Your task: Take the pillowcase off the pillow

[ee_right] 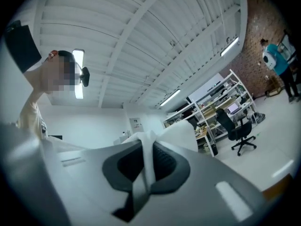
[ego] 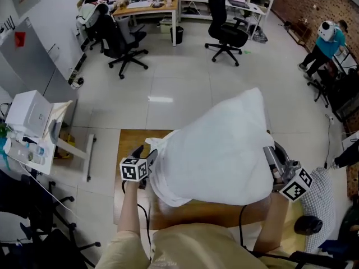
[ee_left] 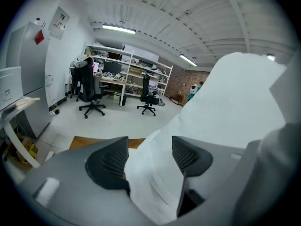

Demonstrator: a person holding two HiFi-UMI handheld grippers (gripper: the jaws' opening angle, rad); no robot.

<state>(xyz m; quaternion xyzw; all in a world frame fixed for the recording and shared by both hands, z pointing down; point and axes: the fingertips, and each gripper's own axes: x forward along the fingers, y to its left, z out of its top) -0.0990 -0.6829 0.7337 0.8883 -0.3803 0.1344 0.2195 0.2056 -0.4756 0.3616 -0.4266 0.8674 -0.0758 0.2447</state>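
A white pillow in its pillowcase (ego: 219, 150) is held up off the wooden table (ego: 132, 139), one corner pointing away from me. My left gripper (ego: 149, 157) is at the pillow's lower left edge. In the left gripper view its jaws (ee_left: 149, 157) stand apart, and a loose fold of the white pillowcase (ee_left: 150, 182) hangs between the pads without being pinched. My right gripper (ego: 271, 157) is at the pillow's right edge. In the right gripper view it (ee_right: 148, 161) is shut on a thin fold of the pillowcase (ee_right: 146, 140).
The table's front part (ego: 196, 212) lies under the pillow. A checked cloth (ego: 320, 200) and a dark round thing (ego: 307, 225) are at the right. A white box (ego: 28, 114) stands on a side table at the left. Office chairs (ego: 123, 41) and a person (ego: 328, 38) are farther off.
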